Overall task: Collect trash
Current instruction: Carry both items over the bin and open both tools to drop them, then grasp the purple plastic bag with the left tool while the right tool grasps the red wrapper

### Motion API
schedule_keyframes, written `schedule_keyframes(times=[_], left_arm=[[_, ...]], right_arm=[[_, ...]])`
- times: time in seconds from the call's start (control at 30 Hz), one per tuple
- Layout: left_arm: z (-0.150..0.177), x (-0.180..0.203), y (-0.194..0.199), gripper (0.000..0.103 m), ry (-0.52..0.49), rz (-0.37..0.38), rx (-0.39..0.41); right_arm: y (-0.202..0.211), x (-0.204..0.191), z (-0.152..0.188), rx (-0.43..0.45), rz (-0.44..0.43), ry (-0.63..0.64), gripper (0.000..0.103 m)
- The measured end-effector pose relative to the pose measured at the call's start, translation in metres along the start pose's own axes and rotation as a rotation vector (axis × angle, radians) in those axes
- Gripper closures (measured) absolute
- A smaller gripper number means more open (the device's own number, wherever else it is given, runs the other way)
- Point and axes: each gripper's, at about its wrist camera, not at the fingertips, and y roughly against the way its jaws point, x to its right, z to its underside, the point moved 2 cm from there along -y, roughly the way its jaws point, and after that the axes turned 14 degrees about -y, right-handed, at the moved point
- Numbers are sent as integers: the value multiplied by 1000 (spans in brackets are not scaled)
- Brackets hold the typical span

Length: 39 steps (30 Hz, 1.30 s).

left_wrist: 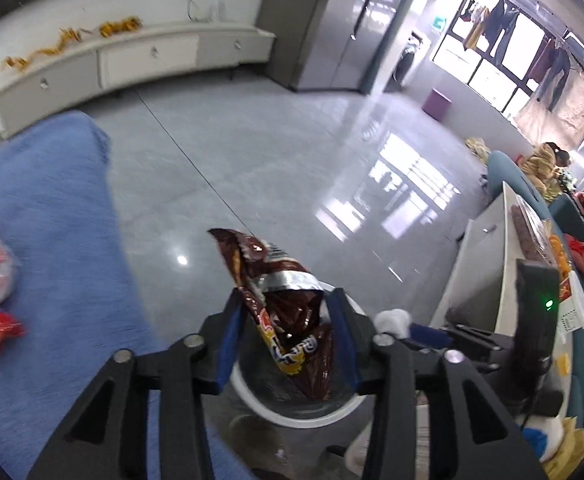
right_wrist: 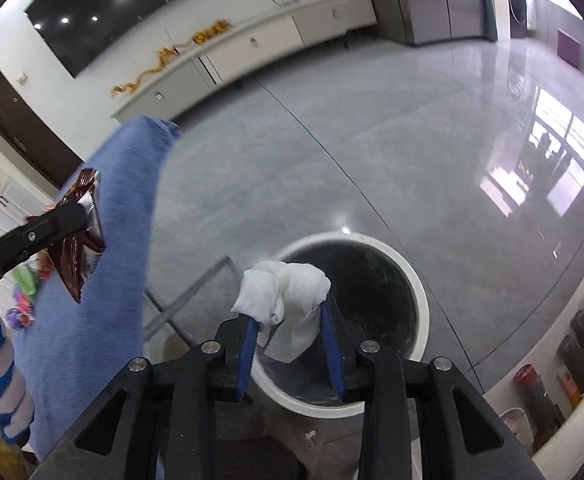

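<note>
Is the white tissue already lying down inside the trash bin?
No, the crumpled white tissue sits up between the right gripper fingers, above the open white-rimmed trash bin.

Grippers I held: two, left gripper (left_wrist: 287, 300) and right gripper (right_wrist: 289, 312)
Brown snack wrappers: one (left_wrist: 287, 320)
White crumpled tissues: one (right_wrist: 287, 292)
Round white bins: one (right_wrist: 422, 304)
Blue cloths: one (left_wrist: 51, 208)

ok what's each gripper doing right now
left gripper: jaws parted, brown snack wrapper between them, grip unclear
right gripper: jaws parted, white tissue between them, grip unclear
</note>
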Motion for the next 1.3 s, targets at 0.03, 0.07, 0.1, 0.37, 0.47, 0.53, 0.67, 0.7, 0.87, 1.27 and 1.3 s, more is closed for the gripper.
schedule_keyframes(times=[0.03, 0.07, 0.1, 0.37, 0.47, 0.53, 0.67, 0.7, 0.87, 1.27, 1.3], left_arm=[[-4, 2, -9, 48, 1, 10, -8], [-4, 4, -15, 45, 6, 26, -15], [-4, 4, -21, 45, 12, 44, -22], [-1, 7, -36, 44, 9, 107, -47], [-1, 7, -35, 44, 11, 115, -44], [0, 8, -32, 44, 14, 122, -35], [4, 5, -9, 44, 22, 90, 14], [6, 3, -1, 44, 27, 82, 35], [19, -1, 46, 44, 15, -23, 158], [80, -61, 175, 44, 31, -225, 254], [87, -68, 183, 44, 43, -243, 259]], right_arm=[[-6, 3, -1, -6, 12, -2, 61], [-10, 5, -2, -9, 35, -6, 56], [-13, 10, -3, -10, 52, -10, 51], [-21, 19, -4, -14, 93, -30, 48], [-19, 17, -5, -7, 100, -25, 48], [-13, 15, -3, 3, 104, -25, 48], [0, 11, -3, 32, 95, -33, 48], [5, 9, -3, 43, 92, -33, 48], [35, -6, -1, 116, 66, -20, 48], [108, -97, 22, 291, -52, 149, 45], [113, -108, 25, 301, -65, 171, 45]])
